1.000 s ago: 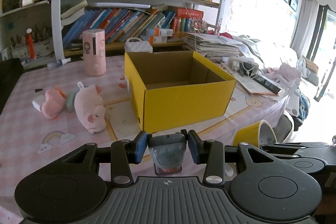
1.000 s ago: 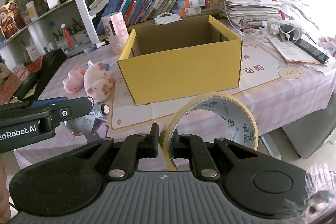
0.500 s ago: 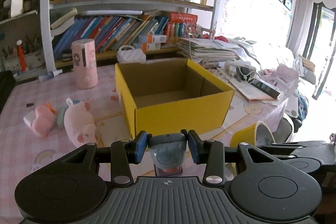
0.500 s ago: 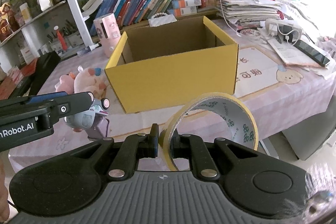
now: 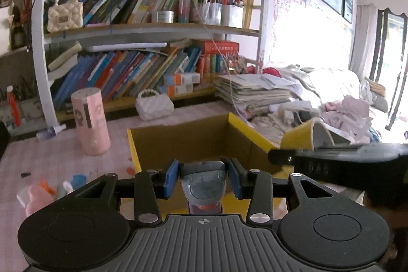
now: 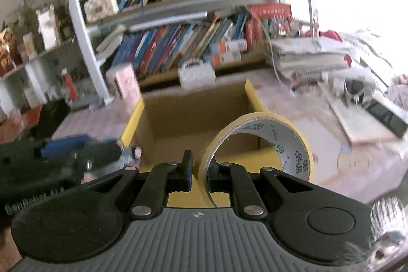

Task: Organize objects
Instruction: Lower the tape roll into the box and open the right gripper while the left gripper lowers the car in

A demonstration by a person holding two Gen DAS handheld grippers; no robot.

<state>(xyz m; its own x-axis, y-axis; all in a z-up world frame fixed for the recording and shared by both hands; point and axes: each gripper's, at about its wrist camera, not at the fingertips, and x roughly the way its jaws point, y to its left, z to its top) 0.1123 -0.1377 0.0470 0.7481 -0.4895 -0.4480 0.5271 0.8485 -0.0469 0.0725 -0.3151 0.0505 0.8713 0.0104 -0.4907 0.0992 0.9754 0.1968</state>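
Observation:
My left gripper [image 5: 202,179] is shut on a small grey toy [image 5: 203,182] and holds it over the near edge of the open yellow cardboard box [image 5: 183,142]. My right gripper [image 6: 199,172] is shut on the rim of a yellow tape roll [image 6: 257,142] and holds it above the near side of the same box [image 6: 193,116]. The tape roll also shows in the left wrist view [image 5: 306,137], at the box's right wall. The left gripper shows blurred in the right wrist view [image 6: 76,152], left of the box.
A pink cylinder [image 5: 90,124] and a white beaded purse [image 5: 154,105] stand behind the box. Pink plush toys [image 5: 38,198] lie at the left. A paper stack [image 5: 255,91] and clutter sit at the right. A bookshelf [image 5: 153,29] rises behind.
Both grippers have risen and moved forward toward the box with their loads. The box now lies just beneath them and the right wrist view is blurred by motion.

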